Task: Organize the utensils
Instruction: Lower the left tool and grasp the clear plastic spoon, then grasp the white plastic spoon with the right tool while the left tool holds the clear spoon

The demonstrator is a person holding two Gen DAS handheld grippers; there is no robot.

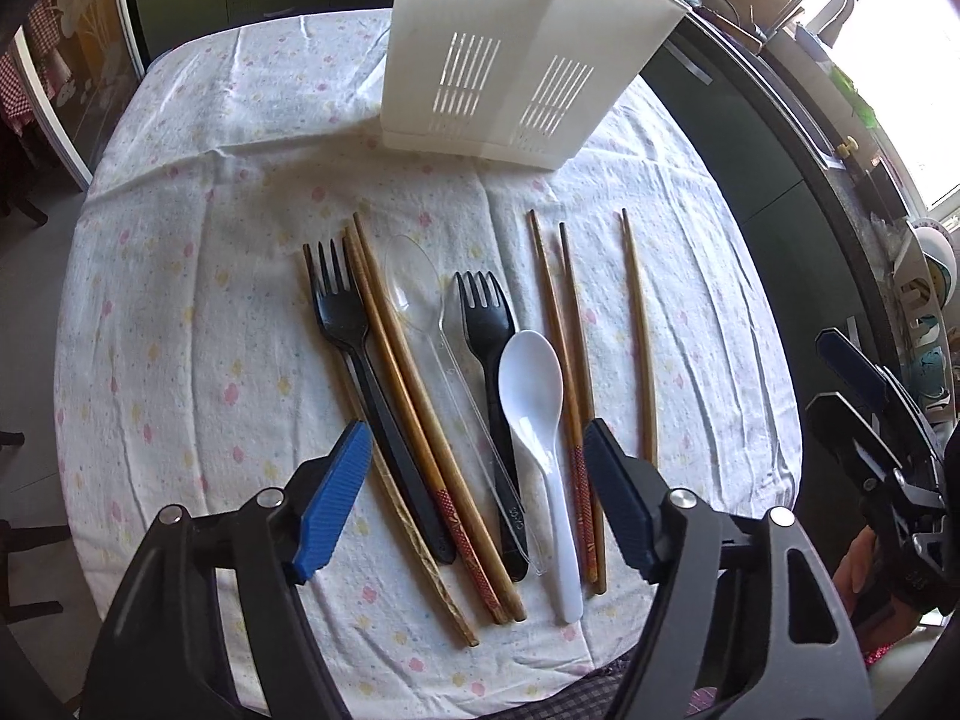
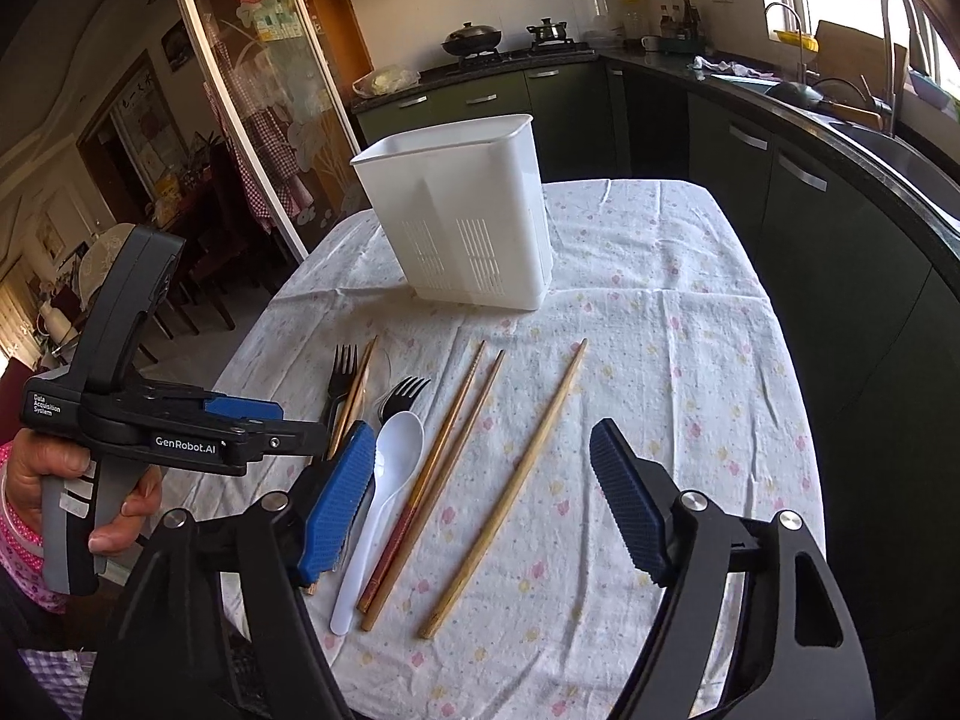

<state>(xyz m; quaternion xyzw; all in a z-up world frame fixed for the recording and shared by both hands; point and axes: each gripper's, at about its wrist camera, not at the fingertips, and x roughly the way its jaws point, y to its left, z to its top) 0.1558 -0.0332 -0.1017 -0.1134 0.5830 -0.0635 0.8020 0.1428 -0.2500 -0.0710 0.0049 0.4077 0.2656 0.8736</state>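
Both claws hang over the worktop with jaws apart and nothing gripped: the left claw (image 1: 474, 498) spreads wide above the handles of the laid-out utensils, and the right claw (image 2: 480, 504) is equally wide above the chopsticks, with its pads touching none of them. From left to right in the left wrist view, on the flowered cloth (image 1: 180, 312) lie a long black fork (image 1: 354, 348), a pair of chopsticks (image 1: 414, 414) close against it, a clear spoon (image 1: 420, 300), a shorter black fork (image 1: 489, 336), a white spoon (image 1: 534, 396) partly over that fork's handle, another pair of chopsticks (image 1: 570, 372), and a single chopstick (image 1: 639, 336) lying apart at the far right. One more chopstick pokes out at an angle beneath the long fork's handle. All lie roughly parallel, heads pointing away toward a white caddy (image 1: 516, 60) that stands upright behind them on the cloth. In the right wrist view the caddy (image 2: 462, 210) shows slotted lower walls; its inside is hidden from these angles, so I cannot tell whether it holds anything. A hand (image 2: 66, 480) grips the left claw's handle.
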